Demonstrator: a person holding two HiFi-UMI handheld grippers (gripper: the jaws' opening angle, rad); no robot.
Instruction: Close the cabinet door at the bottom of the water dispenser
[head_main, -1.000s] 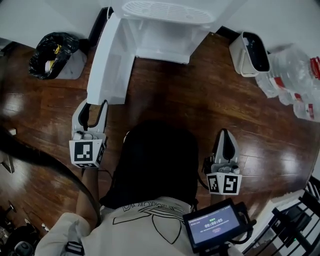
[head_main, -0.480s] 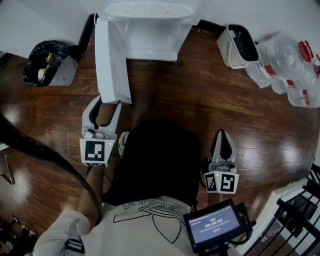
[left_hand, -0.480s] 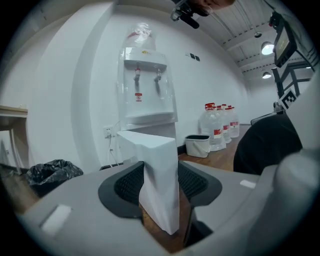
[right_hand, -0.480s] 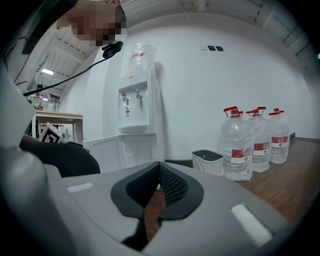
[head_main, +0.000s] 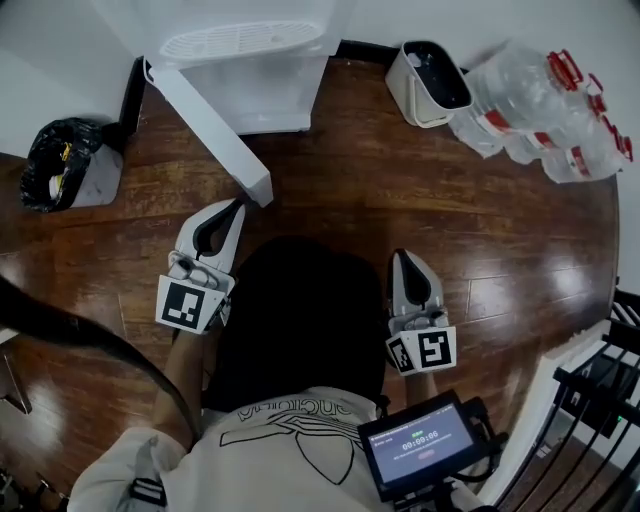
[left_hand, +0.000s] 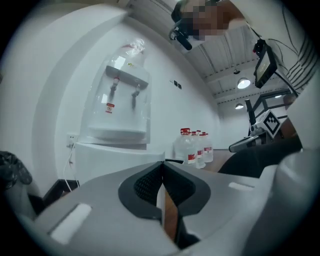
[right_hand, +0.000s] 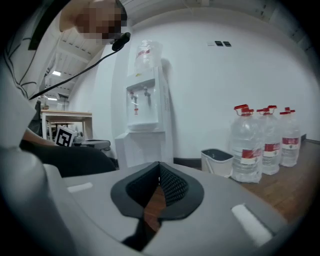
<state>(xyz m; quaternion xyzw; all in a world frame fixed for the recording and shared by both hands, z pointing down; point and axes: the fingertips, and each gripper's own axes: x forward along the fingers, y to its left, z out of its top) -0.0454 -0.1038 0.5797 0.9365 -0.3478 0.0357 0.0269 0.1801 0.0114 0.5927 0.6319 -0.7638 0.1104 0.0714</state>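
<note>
**White cabinet door (head_main: 210, 130) ajar by left tongs (head_main: 236, 207)**

Water dispenser (head_main: 245, 70) stands far. Its door angles near-rightward, free end just beyond the left tongs, which are pinched closed and empty. Right tongs (head_main: 400, 258), likewise closed on nothing, lie farther off.

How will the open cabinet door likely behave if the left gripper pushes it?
The cabinet door looks thin and rigid, hinged on the water dispenser, so it probably swings easily without flexing. Its smooth face might let the left gripper slip.
</note>
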